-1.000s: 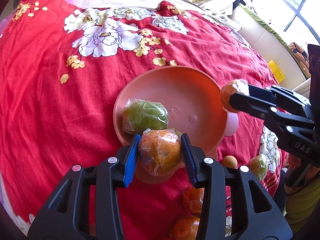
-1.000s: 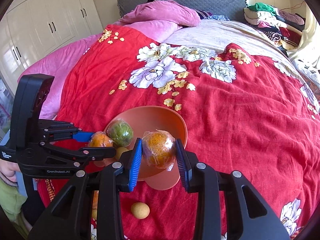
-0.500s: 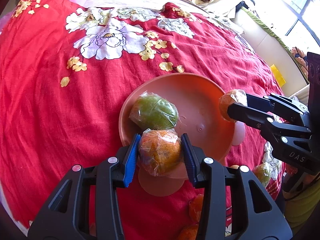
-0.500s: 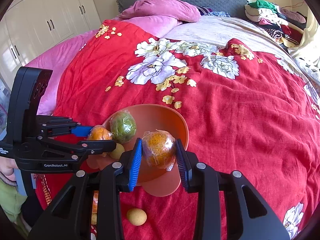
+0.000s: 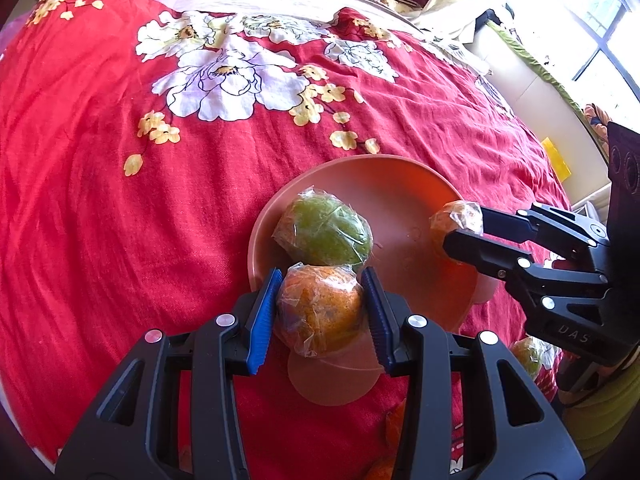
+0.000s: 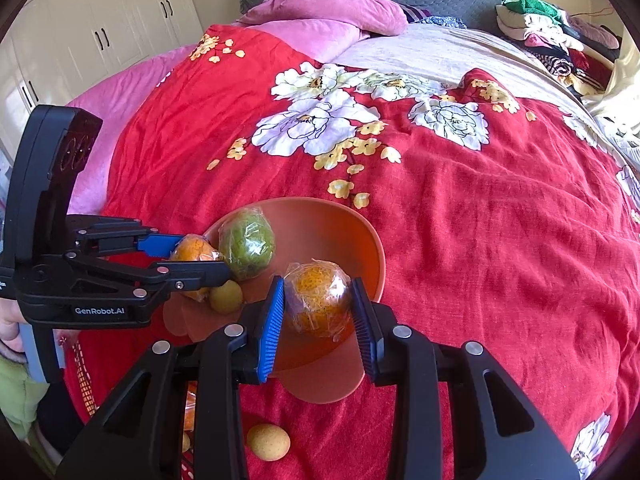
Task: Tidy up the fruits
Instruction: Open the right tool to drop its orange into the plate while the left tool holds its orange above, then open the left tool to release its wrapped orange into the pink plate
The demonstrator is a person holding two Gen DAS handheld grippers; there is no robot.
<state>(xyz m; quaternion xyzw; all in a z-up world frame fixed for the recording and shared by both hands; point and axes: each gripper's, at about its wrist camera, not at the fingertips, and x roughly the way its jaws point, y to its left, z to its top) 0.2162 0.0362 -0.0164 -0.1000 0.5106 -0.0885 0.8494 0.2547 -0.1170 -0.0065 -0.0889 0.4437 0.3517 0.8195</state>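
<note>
Orange plastic-wrapped fruit [image 5: 320, 306] sits clamped in the left gripper [image 5: 322, 312] at the bowl's [image 5: 384, 176] near rim, beside a wrapped green fruit [image 5: 326, 230]. The right gripper [image 6: 318, 308] grasps another wrapped orange [image 6: 318, 300] over the bowl.

Green fruit [image 5: 326, 232] crowds bowl [image 5: 400, 176] left.

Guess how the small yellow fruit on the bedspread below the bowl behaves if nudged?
The small yellow fruit looks round and unwrapped, so it probably rolls easily. The soft, wrinkled bedspread may slow it. It looks light for its size and likely firm, though that is uncertain.
</note>
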